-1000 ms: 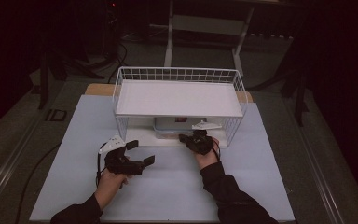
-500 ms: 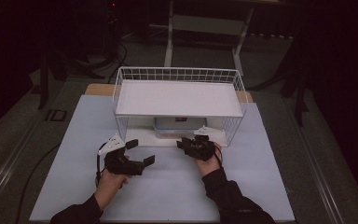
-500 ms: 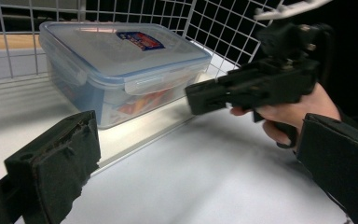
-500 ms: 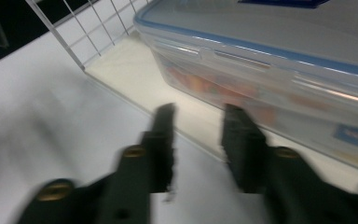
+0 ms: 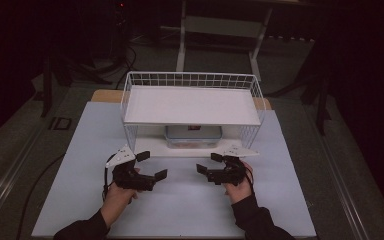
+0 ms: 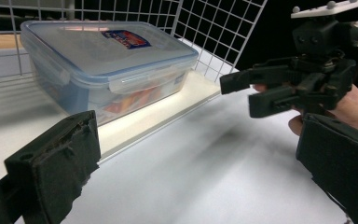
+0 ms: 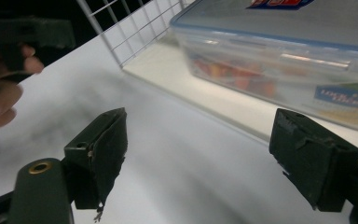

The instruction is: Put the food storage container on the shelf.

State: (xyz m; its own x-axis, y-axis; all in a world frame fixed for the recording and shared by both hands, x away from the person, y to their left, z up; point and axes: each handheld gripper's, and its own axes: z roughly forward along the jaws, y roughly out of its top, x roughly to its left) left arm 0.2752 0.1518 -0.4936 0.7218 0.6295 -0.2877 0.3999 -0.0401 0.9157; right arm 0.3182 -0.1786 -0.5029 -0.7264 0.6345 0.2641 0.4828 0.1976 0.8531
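The right gripper (image 5: pixel 211 164) is being drawn back from the wire rack (image 5: pixel 252 90), jaws apart and empty. The left gripper (image 5: pixel 152 166) is also being held apart. The lidded container (image 5: pixel 193 135) is sitting untouched under the rack's shelf, so no grasp is being made.

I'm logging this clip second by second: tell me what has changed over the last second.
The right tongs have drawn back from the rack's lower shelf toward the person and turned to point left, jaws open and empty. The left tongs stayed in place, open. The lidded plastic box has not moved under the wire rack.
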